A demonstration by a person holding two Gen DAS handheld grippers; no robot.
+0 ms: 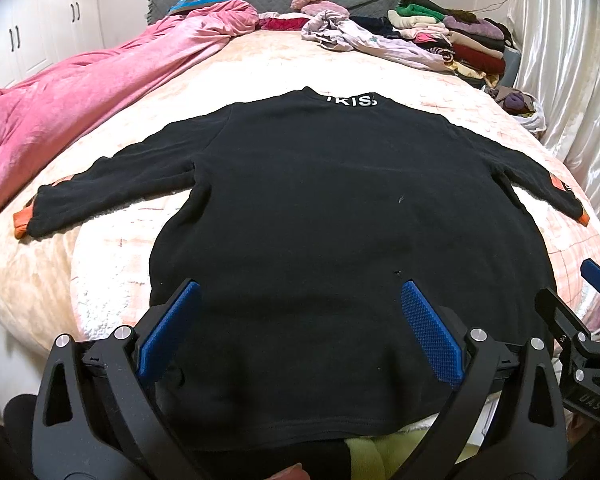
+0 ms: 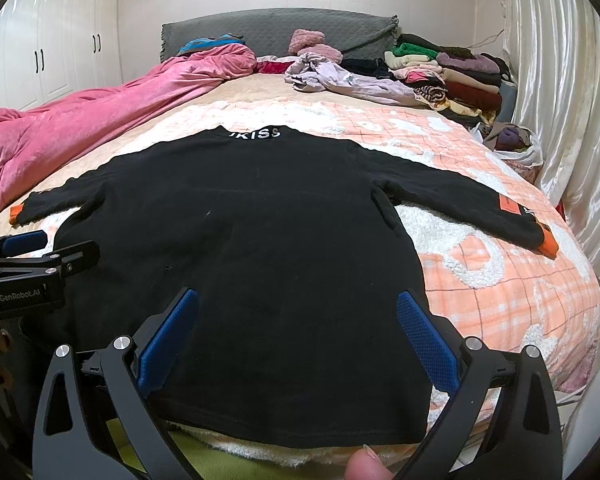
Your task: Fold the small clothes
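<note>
Now both claws, left claw (image 1: 300, 328) and right claw (image 2: 298, 330), hang released above the near hem of the shirt (image 1: 320, 208), spread flat on the bed (image 2: 500, 280) ahead.

Both wrist cameras sit low at the foot of the bed (image 1: 260, 72), close above the hem of the black sweatshirt (image 1: 320, 220), facing the grey headboard (image 2: 276, 28). The left view stands left of the sweatshirt's centre, the right view right of it. Both share the sweatshirt, headboard and bed.
</note>
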